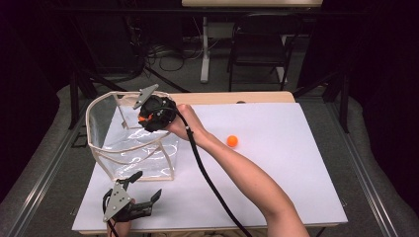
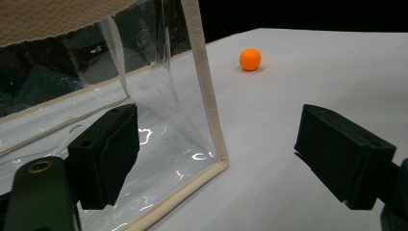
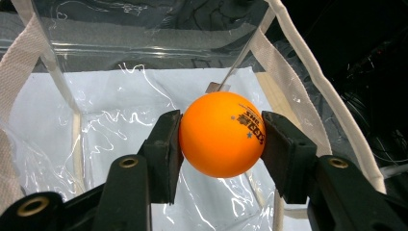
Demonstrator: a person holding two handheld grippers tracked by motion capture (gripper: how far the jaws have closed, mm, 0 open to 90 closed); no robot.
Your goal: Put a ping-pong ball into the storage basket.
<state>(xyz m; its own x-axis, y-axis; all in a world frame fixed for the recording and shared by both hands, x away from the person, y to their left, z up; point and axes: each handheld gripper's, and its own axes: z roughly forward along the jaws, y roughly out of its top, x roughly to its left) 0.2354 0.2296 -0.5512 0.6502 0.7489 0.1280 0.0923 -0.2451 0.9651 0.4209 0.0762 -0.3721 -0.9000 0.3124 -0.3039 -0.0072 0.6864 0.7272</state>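
Holding an orange ball [image 3: 222, 134] squarely between their two black jaws, the right tongs [image 3: 222, 137] hang over the open mouth of a clear plastic bag [image 1: 106, 148] with pale cloth trim. In the right gripper view the ball sits pinched at its widest part, printed mark facing up, and the bag's bottom panel lies straight below it – so the drop path runs plainly downward, inside the rim on every side that shows. From the high view the right hand [image 1: 183, 123] reaches in over the bag's far right corner, the forearm crossing the white worktop [image 1: 276, 187] from the lower right.

The left tongs [image 1: 133, 200] rest low at the near edge of the worktop, just in front of the bag's near wall, jaws spread wide with nothing between them. In the left gripper view one jaw stands before the clear wall and the other over bare worktop, with the bag's trimmed corner post between.

A second orange ball [image 1: 232, 141] lies loose on the worktop to the right of the bag, well apart from both tongs – the right hand is the nearer one to it. Being round, neither ball has a long axis to line up with.

My reading: releasing the held ball into the bag is the step in hand, and the loose ball comes after.
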